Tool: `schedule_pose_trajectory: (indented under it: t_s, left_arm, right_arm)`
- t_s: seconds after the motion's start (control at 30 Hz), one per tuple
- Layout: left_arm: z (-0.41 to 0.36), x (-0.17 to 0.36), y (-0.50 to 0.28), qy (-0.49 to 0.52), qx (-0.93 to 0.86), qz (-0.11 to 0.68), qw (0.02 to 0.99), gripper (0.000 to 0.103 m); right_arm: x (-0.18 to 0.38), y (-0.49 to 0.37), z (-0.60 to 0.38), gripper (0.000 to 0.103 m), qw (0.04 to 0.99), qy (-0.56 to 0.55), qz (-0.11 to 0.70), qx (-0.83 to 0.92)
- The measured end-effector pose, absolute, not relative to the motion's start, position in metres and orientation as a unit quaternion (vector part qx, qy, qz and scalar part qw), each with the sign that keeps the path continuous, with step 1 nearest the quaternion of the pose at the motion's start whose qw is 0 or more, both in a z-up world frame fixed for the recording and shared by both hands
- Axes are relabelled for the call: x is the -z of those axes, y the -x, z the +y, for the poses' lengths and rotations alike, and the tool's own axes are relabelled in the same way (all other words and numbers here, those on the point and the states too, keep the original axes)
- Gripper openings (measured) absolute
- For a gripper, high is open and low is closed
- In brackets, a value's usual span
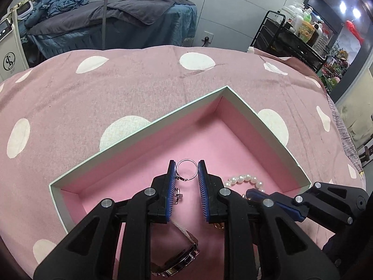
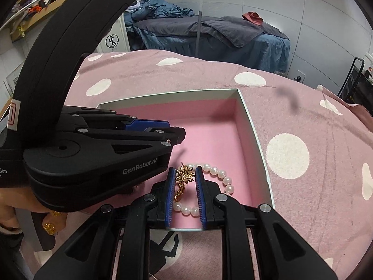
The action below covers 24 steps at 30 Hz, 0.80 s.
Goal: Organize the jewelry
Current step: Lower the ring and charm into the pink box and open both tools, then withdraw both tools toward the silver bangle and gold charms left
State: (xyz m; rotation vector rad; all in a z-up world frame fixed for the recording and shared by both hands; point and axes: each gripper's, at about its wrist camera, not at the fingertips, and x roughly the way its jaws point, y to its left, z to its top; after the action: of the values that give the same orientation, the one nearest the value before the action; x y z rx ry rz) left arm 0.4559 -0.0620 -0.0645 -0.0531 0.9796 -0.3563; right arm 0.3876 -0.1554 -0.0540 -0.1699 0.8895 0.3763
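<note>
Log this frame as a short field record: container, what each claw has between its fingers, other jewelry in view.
container: open white cardboard box with pink lining, on pink polka-dot cloth
left claw: jaws around thin silver ring
right claw: jaws around gold flower-shaped piece
in box: white pearl bracelet, silver metal wristwatch

The right gripper (image 2: pixel 184 168) hung over the near right corner of the pink-lined box (image 2: pixel 254 130), its jaws parted on either side of a gold brooch (image 2: pixel 184 176); whether they touched it could not be told; a pearl bracelet (image 2: pixel 220 175) curled beneath and beside it on the box floor. The left gripper (image 2: pixel 173 136) reached in from the box's left edge, above the floor; the box sat on a pink polka-dot cloth (image 2: pixel 303 186).
</note>
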Motion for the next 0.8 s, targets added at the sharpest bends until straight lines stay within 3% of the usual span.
schedule_pose_trajectory:
  t_s: [0.07, 0.13, 0.17, 0.27, 0.33, 0.53, 0.8]
  left_arm:
    - [-0.060, 0.061, -0.453, 0.033, 0.172, 0.462, 0.869, 0.023]
    - [-0.056, 0.054, -0.450, 0.043, 0.173, 0.454, 0.873, 0.051]
    - [-0.053, 0.049, -0.447, 0.049, 0.170, 0.446, 0.877, 0.058]
    - [-0.039, 0.031, -0.433, 0.072, 0.170, 0.414, 0.891, 0.068]
    - [-0.027, 0.021, -0.420, 0.091, 0.163, 0.396, 0.899, 0.079]
    - [-0.005, 0.008, -0.369, 0.122, 0.173, 0.374, 0.903, 0.093]
    - [-0.017, 0.009, -0.308, 0.086, 0.189, 0.371, 0.905, 0.097]
  right_arm:
    - [0.054, -0.386, -0.155, 0.019, 0.885, 0.084, 0.420, -0.183]
    - [0.053, -0.384, -0.156, 0.023, 0.885, 0.081, 0.417, -0.189]
    - [0.051, -0.382, -0.156, 0.024, 0.888, 0.080, 0.412, -0.189]
    - [0.041, -0.373, -0.161, 0.038, 0.897, 0.073, 0.392, -0.192]
    - [0.034, -0.365, -0.166, 0.050, 0.903, 0.068, 0.379, -0.192]
    - [0.015, -0.331, -0.182, 0.070, 0.909, 0.056, 0.364, -0.196]
    - [0.010, -0.289, -0.202, 0.073, 0.904, 0.033, 0.376, -0.202]
